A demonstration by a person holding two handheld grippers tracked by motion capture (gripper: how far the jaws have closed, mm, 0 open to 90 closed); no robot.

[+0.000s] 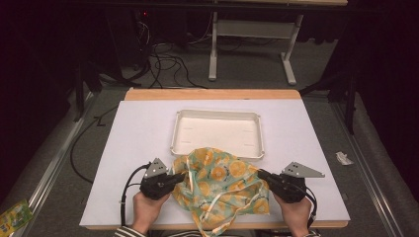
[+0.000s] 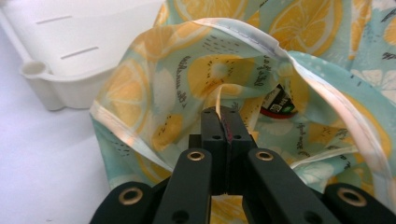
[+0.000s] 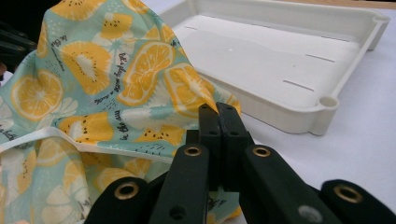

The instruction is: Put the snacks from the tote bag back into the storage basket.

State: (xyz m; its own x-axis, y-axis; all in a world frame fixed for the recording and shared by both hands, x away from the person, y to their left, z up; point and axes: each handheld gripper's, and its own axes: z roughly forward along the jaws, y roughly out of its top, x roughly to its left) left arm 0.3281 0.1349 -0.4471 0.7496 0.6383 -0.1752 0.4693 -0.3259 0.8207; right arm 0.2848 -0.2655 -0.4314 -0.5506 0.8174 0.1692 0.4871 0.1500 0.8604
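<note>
A cloth bag (image 1: 222, 185) printed with orange slices on pale green lies at the table's front middle, its white straps trailing over the front edge. My left gripper (image 1: 184, 176) is shut on the bag's left rim; in the left gripper view the jaws (image 2: 220, 111) pinch the white-edged rim (image 2: 243, 32), and the mouth gapes open behind them. A dark packet (image 2: 279, 103) with a red edge shows inside the bag. My right gripper (image 1: 260, 173) is shut on the bag's right side, with a fold of the printed cloth (image 3: 140, 70) pinched at its tips (image 3: 218, 109).
A shallow white tray (image 1: 217, 132) stands empty just behind the bag, its near rim touching the cloth; it shows in both gripper views (image 2: 70, 79) (image 3: 280, 60). White sheet (image 1: 138, 148) covers the table. Cables (image 1: 168, 64) and a yellow packet (image 1: 12, 217) lie on the floor.
</note>
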